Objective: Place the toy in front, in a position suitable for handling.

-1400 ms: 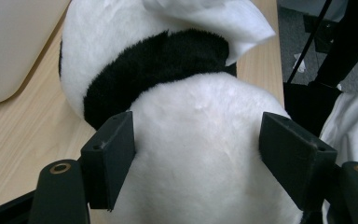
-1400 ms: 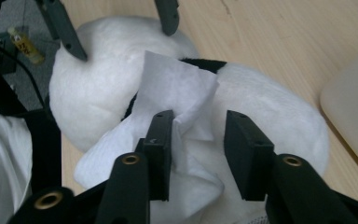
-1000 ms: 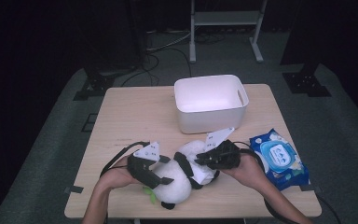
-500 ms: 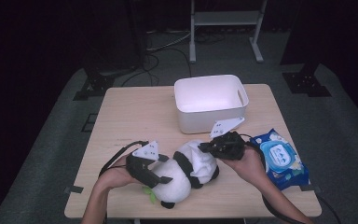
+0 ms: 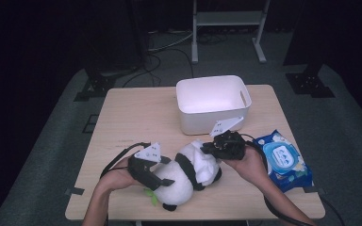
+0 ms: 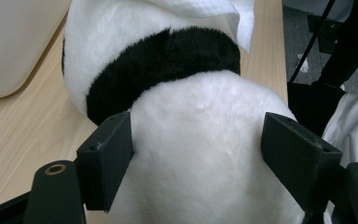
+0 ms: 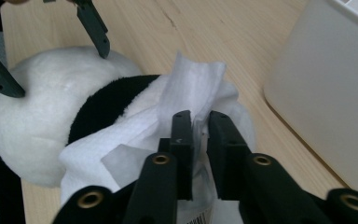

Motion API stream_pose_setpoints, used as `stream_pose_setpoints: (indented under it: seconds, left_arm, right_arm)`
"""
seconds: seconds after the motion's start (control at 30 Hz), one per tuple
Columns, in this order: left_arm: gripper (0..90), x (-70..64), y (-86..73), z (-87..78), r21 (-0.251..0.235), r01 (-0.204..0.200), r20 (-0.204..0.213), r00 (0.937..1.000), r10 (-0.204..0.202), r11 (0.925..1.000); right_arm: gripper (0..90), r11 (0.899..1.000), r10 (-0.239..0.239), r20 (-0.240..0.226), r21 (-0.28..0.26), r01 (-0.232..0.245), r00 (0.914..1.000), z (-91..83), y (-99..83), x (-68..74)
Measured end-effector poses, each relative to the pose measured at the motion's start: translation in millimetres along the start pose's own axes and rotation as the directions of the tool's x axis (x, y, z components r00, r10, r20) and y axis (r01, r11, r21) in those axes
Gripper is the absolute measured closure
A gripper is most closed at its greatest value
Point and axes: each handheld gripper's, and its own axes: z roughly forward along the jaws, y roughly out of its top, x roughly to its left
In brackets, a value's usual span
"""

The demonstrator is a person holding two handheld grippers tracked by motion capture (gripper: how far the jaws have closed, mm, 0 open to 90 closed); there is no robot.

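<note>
Panda plush (image 5: 188, 172): lying on the bench (image 5: 136, 117) at about 6 o'clock, just in front of the white bin (image 5: 212, 101).
Left gripper (image 6: 196, 154): jaws pressed on either side of the panda's white body.
Right gripper (image 7: 199, 140): clamped on a white wipe (image 7: 191, 88) draped over the panda.
Wipes pack (image 5: 283, 160): at 4 o'clock.

Both forearms come in bare at the bottom of the high view, no sleeves. Left gripper (image 5: 156, 178): matte black body, grey three-cornered plate on top, black cable looping off to the left of the frame. Right gripper (image 5: 208, 149): same black build, same plate. Up close, its blocky jaws carry brass-ringed screw holes.
</note>
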Motion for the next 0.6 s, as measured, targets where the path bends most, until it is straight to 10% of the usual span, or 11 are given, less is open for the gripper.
stream_pose_setpoints:
  seconds: [0.6]
  left_arm:
    - [24.3, 0.3, 0.3, 0.0, -0.001, 0.007, -0.002, 1.0, -0.007, 1.0]
  right_arm:
    - [62.1, 0.999, -0.033, -0.07, -0.034, 0.031, 0.997, -17.4, 5.3, -0.5]
